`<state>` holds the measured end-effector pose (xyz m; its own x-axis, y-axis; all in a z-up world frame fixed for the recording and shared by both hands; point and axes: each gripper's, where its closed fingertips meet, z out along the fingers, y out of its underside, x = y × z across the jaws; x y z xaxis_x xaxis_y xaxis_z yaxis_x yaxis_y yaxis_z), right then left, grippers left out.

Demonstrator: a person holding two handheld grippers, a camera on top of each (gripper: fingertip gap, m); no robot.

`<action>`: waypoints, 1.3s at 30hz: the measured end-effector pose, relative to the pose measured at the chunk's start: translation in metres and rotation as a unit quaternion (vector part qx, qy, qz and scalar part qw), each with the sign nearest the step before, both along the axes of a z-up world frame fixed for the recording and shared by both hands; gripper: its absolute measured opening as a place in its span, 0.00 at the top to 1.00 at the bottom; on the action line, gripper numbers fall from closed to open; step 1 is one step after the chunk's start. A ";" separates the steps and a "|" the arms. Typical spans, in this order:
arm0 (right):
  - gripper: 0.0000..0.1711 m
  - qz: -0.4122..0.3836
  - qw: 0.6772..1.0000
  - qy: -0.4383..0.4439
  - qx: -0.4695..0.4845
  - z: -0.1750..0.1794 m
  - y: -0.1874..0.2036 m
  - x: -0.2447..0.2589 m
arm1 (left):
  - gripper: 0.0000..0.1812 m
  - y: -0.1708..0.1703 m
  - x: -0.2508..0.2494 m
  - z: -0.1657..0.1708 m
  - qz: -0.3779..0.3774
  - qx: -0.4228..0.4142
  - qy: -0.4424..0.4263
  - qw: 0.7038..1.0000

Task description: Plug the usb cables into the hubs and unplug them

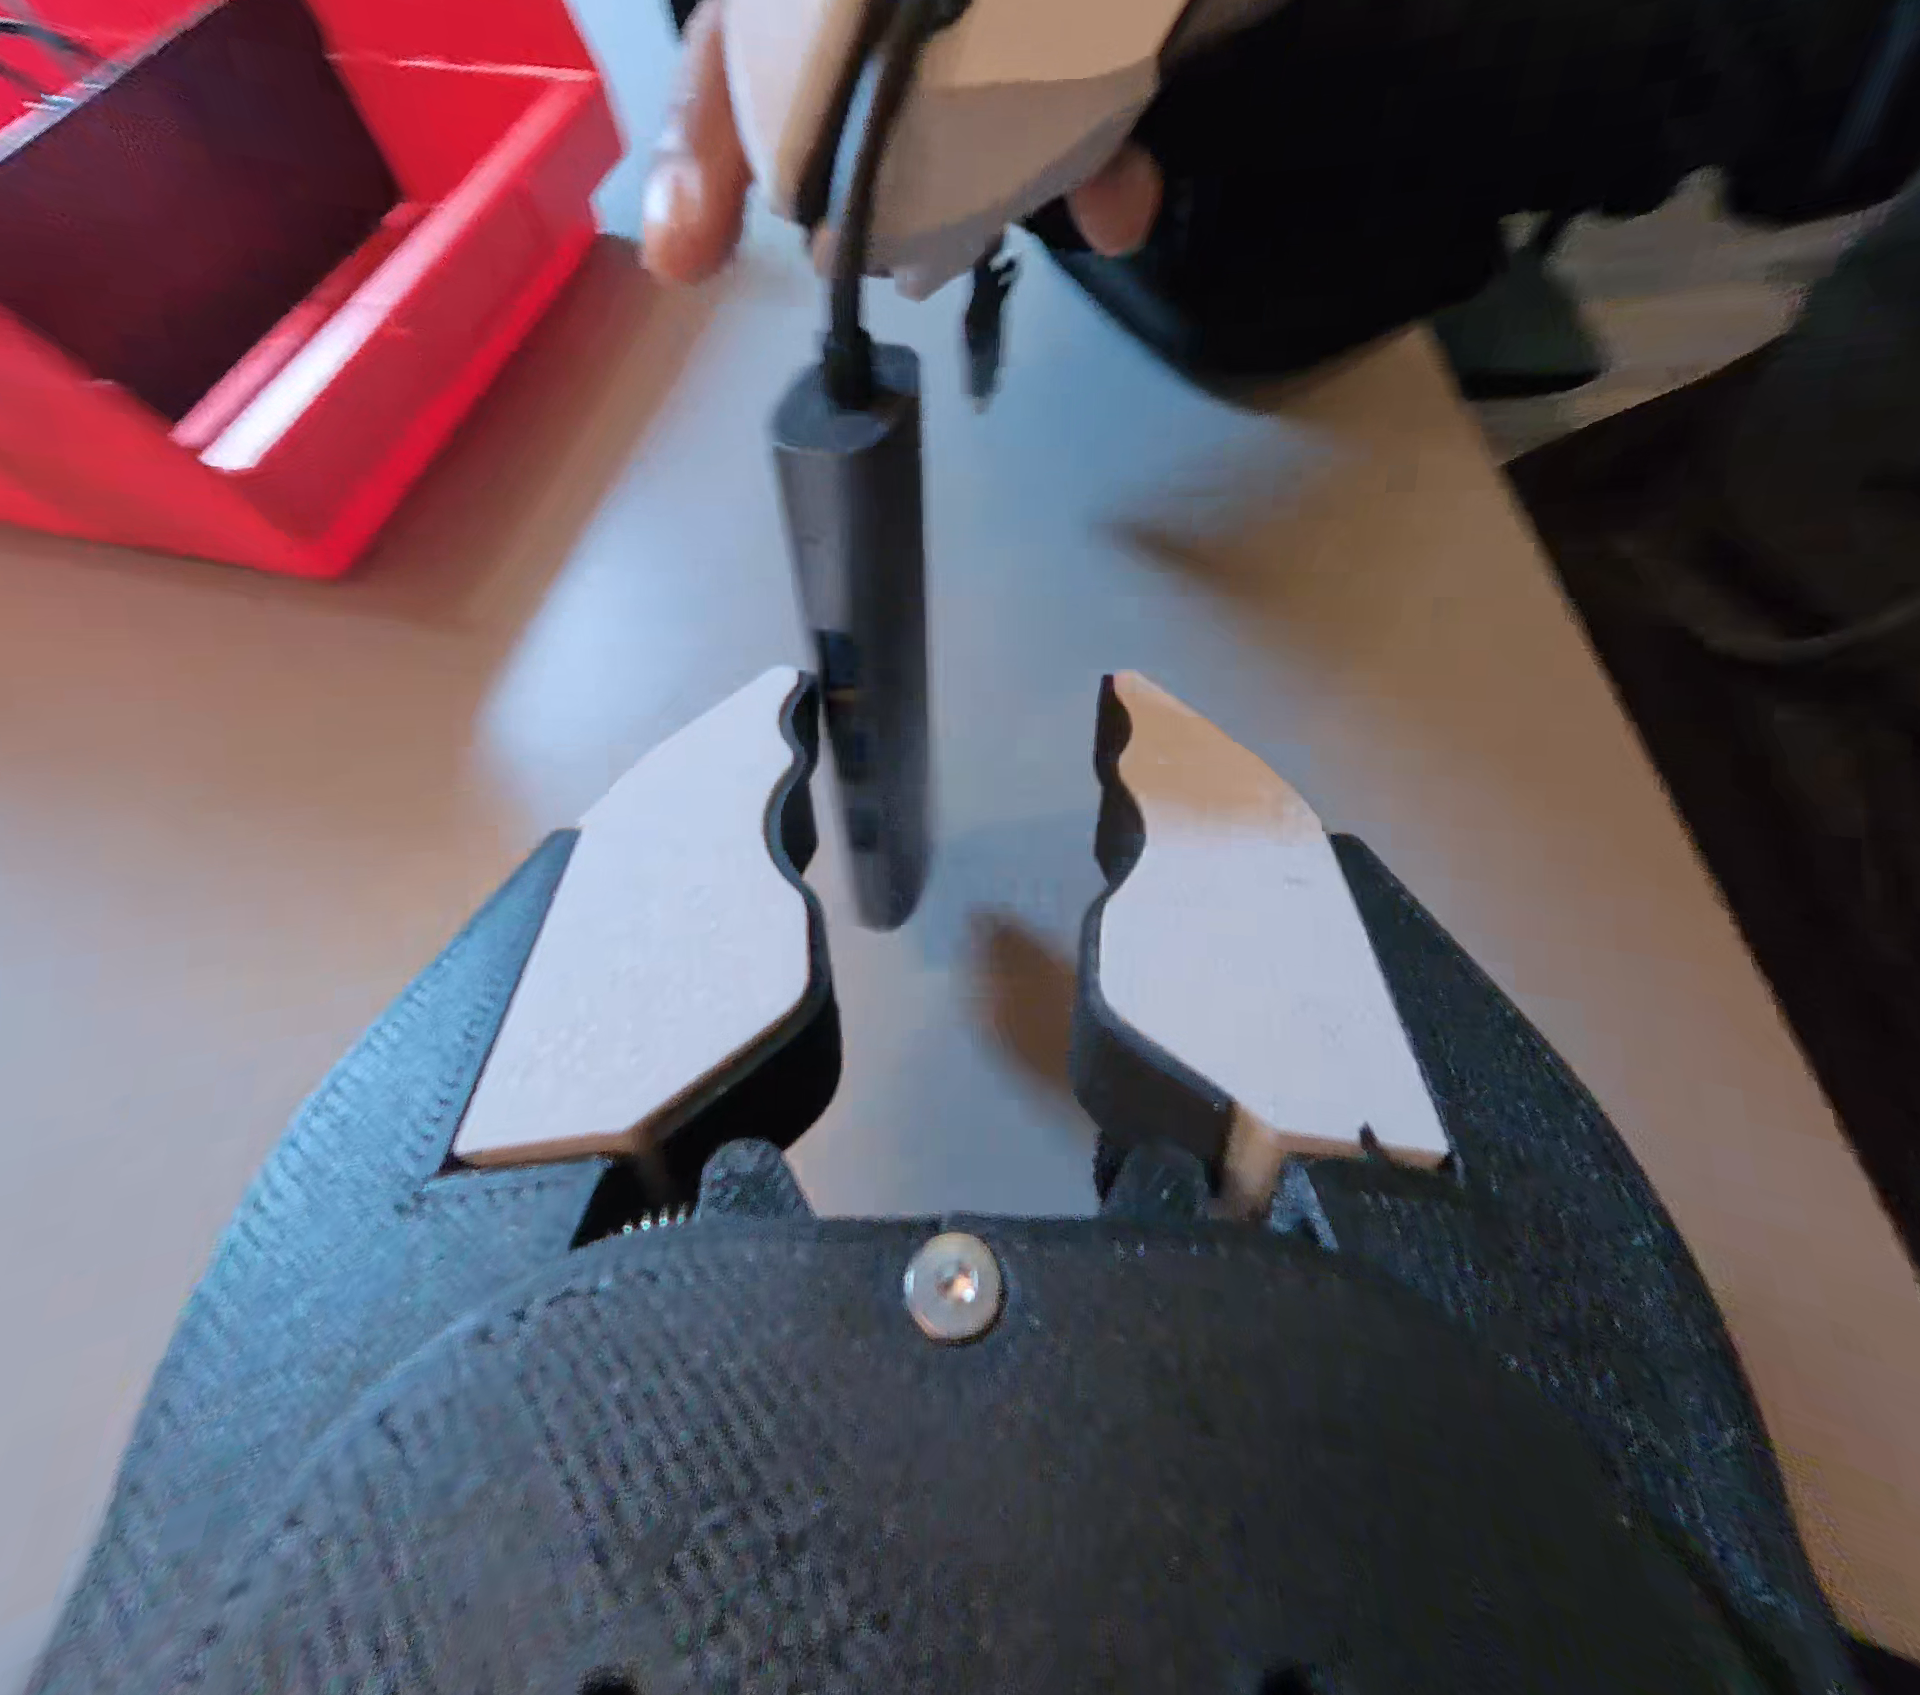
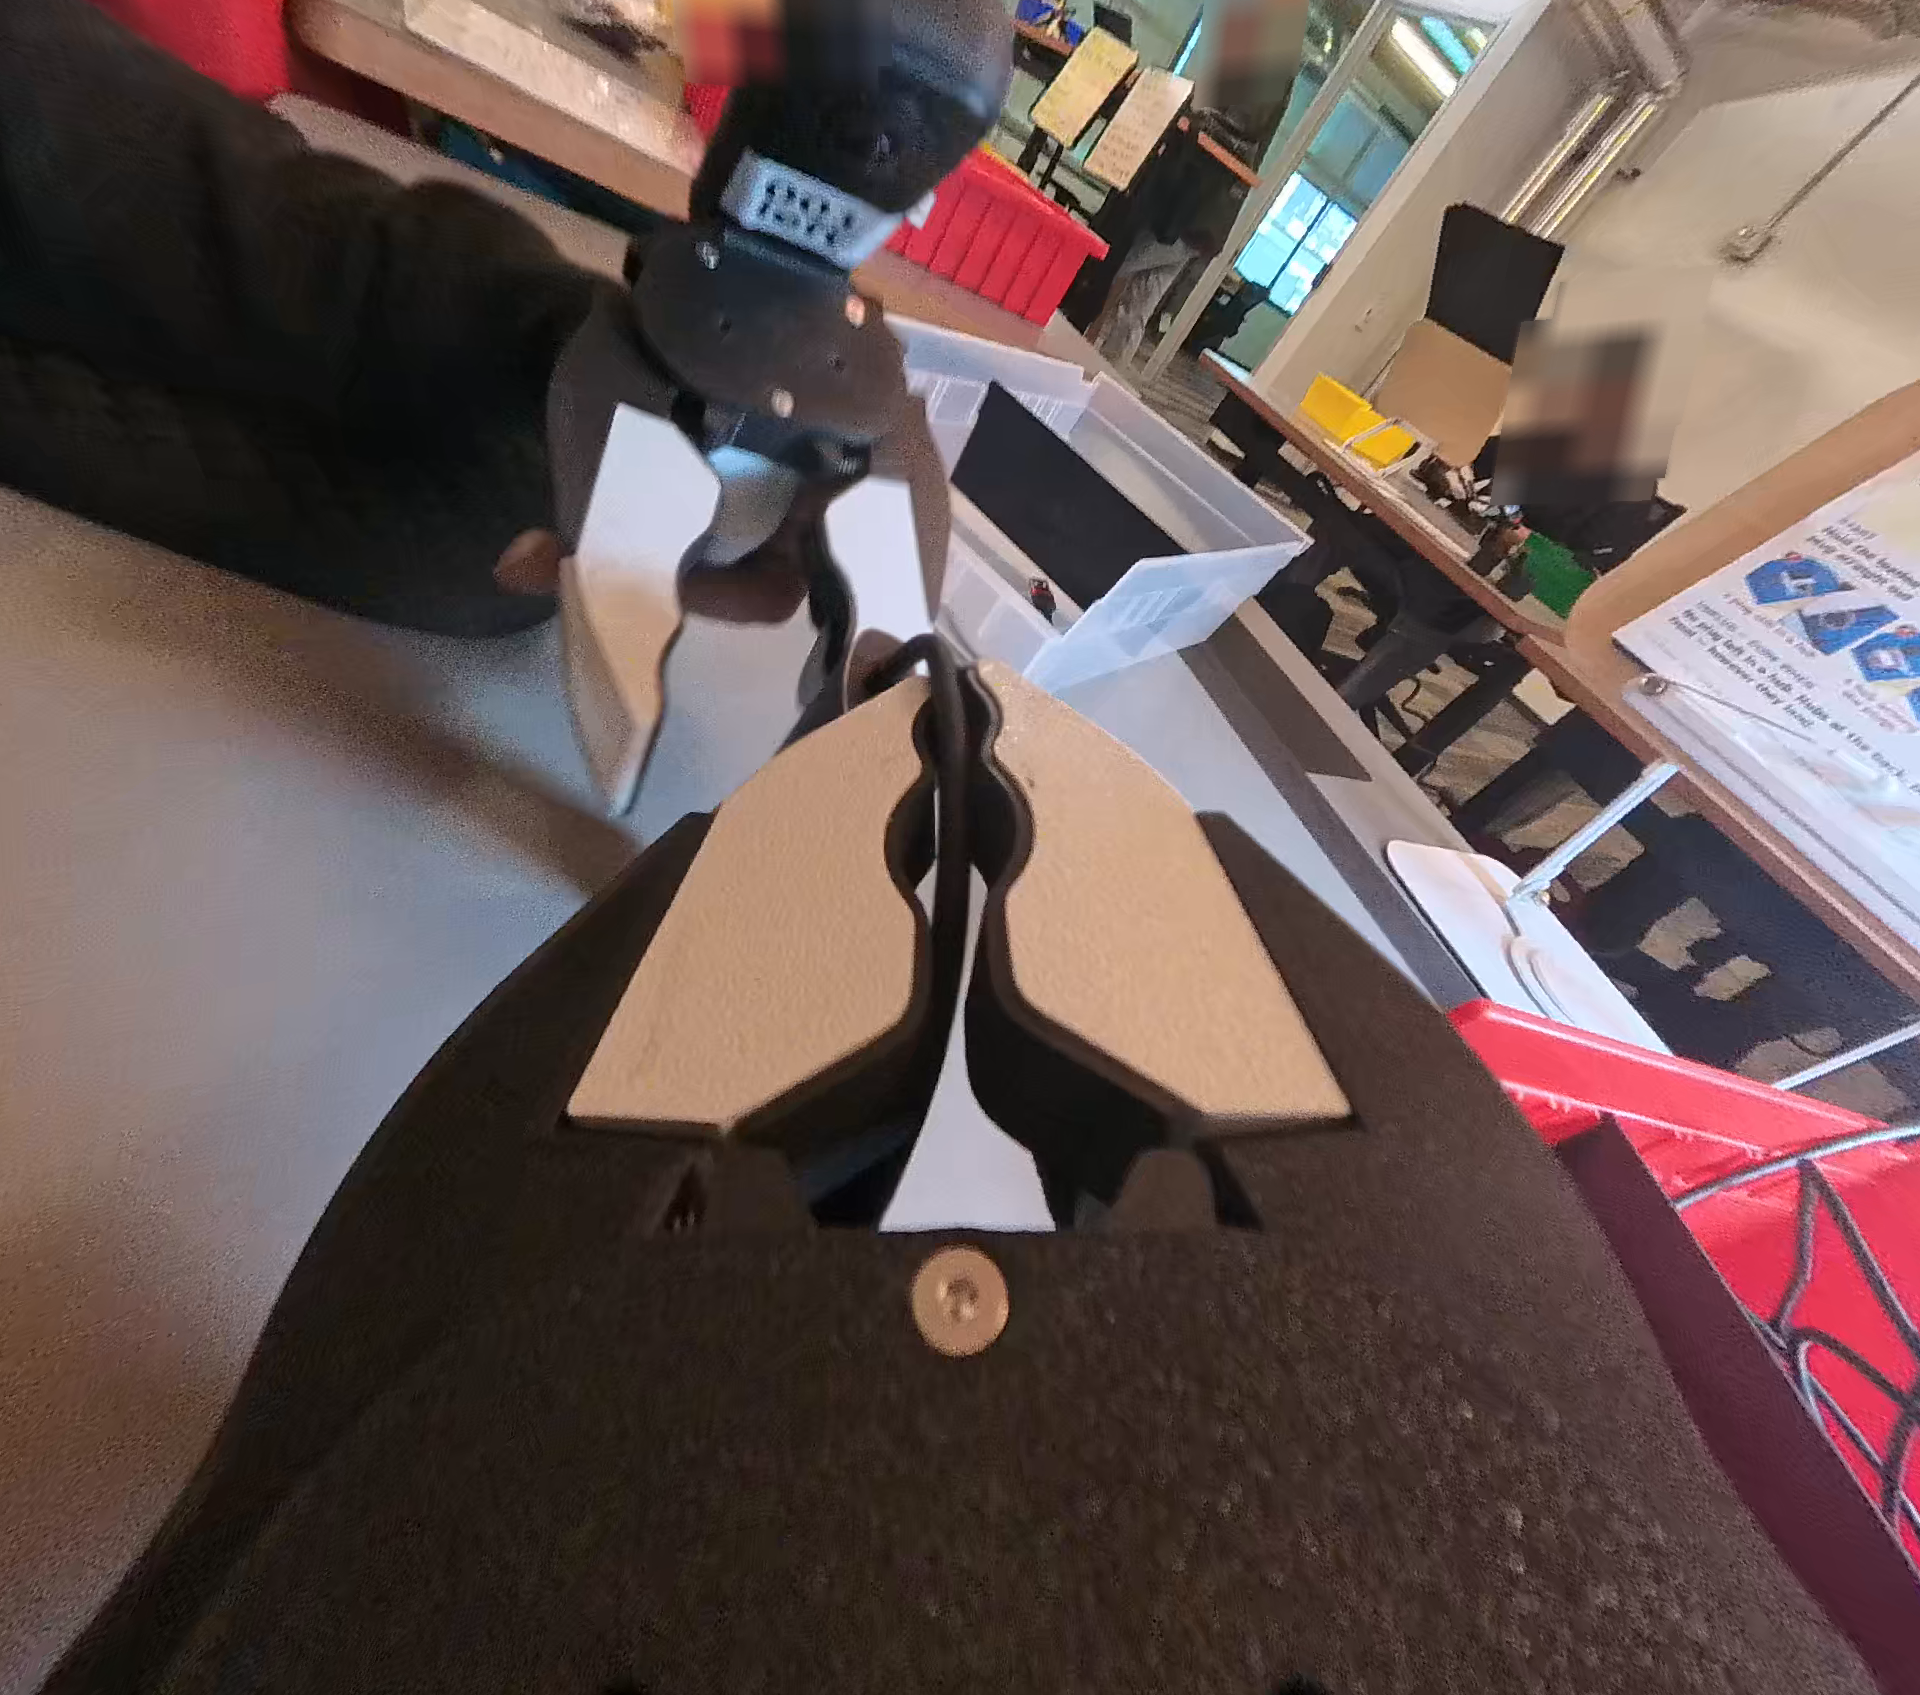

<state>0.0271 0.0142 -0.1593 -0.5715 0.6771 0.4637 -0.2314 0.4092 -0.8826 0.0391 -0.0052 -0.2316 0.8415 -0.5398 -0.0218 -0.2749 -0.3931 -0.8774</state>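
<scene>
A dark grey USB hub hangs upright from its black cable above the table. My right gripper is shut on that cable from above; in the right wrist view the cable runs between its closed fingers, and the hub is hidden below them. My left gripper is open, and the hub's lower end sits between its fingers, close to the left one. The left gripper also shows in the right wrist view, open. A small black plug dangles beside the hub.
An open red bin stands at the left on the table. A gloved hand holds the right gripper. A clear plastic bin lies beyond the grippers. Another red bin and a white lamp base are at the right. My hands' fingertips stand some 7 centimetres from each other.
</scene>
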 end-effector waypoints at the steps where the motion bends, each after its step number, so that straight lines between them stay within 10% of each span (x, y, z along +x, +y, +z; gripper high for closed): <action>1: 1.00 0.003 1.000 0.005 -0.009 0.004 -0.001 0.001 | 0.71 0.001 0.004 -0.001 -0.005 -0.003 -0.010 1.000; 3: 1.00 0.011 0.999 0.015 -0.027 0.012 -0.003 0.005 | 0.89 0.006 -0.001 -0.009 0.012 -0.007 0.022 1.000; 8: 0.99 0.009 1.000 -0.002 -0.027 0.012 0.004 0.007 | 0.91 0.012 -0.020 0.006 0.060 0.042 0.087 0.994; 15: 0.71 -0.005 0.992 -0.088 0.088 -0.033 0.003 0.003 | 0.91 0.013 -0.037 0.006 0.088 0.072 0.195 0.974; 39: 0.82 -0.029 0.987 -0.109 0.110 -0.059 -0.007 -0.005 | 0.91 0.020 -0.014 0.011 0.062 0.130 0.231 0.962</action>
